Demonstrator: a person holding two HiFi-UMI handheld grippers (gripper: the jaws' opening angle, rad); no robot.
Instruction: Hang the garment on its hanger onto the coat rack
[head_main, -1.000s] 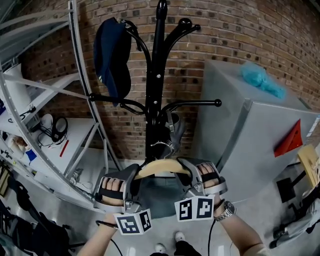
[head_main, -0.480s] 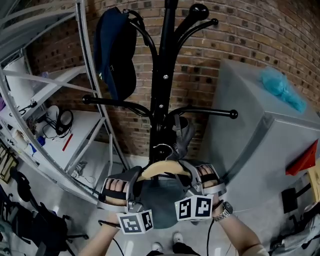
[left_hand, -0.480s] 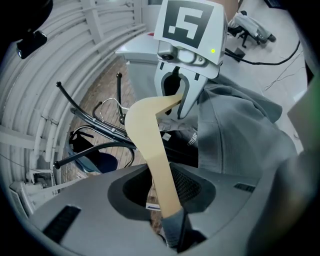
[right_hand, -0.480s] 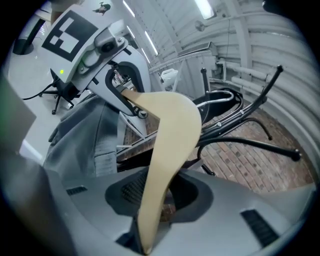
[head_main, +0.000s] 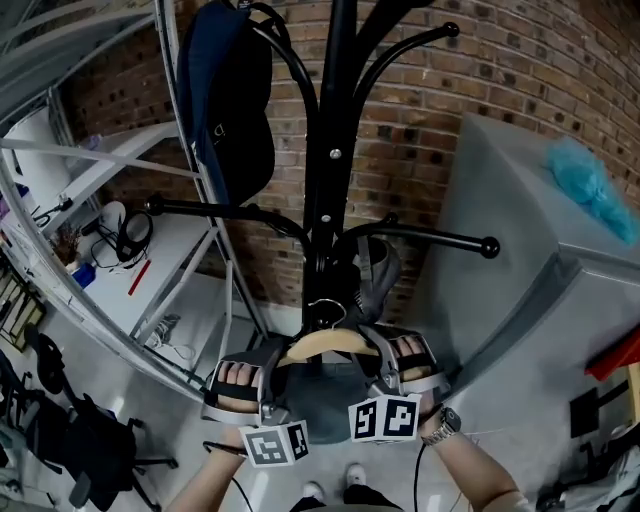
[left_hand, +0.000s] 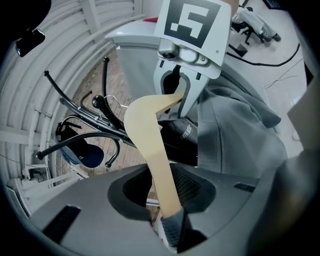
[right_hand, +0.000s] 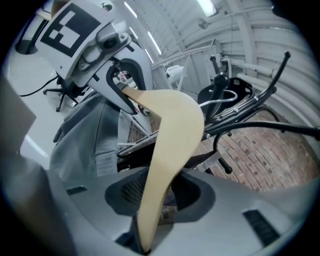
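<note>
Left gripper (head_main: 270, 368) and right gripper (head_main: 385, 362) each clamp one end of the wooden hanger (head_main: 325, 343), its grey garment (head_main: 320, 395) draped between and below them, so we keep it level and steer its hook (head_main: 325, 308) onto an arm (head_main: 430, 238) of the coat rack (head_main: 335, 120) just ahead, which looms nearer than a second ago.

Even indoor light, strong fisheye edge distortion

Inventory:
- Two grey two-jaw tools with marker cubes: left tool (head_main: 275, 362), right tool (head_main: 372, 352).
- One pale curved wooden hanger (head_main: 325, 343), between the tools.
- One grey fabric garment (head_main: 322, 393), beneath the hanger.
- One black metal coat rack (head_main: 335, 150), beyond the tools.
- One navy blue cap (head_main: 235, 110), above the left tool.
- One grey metal cabinet (head_main: 520, 260), beside the right tool.
- One turquoise crumpled bundle (head_main: 590, 190), on the cabinet.
</note>
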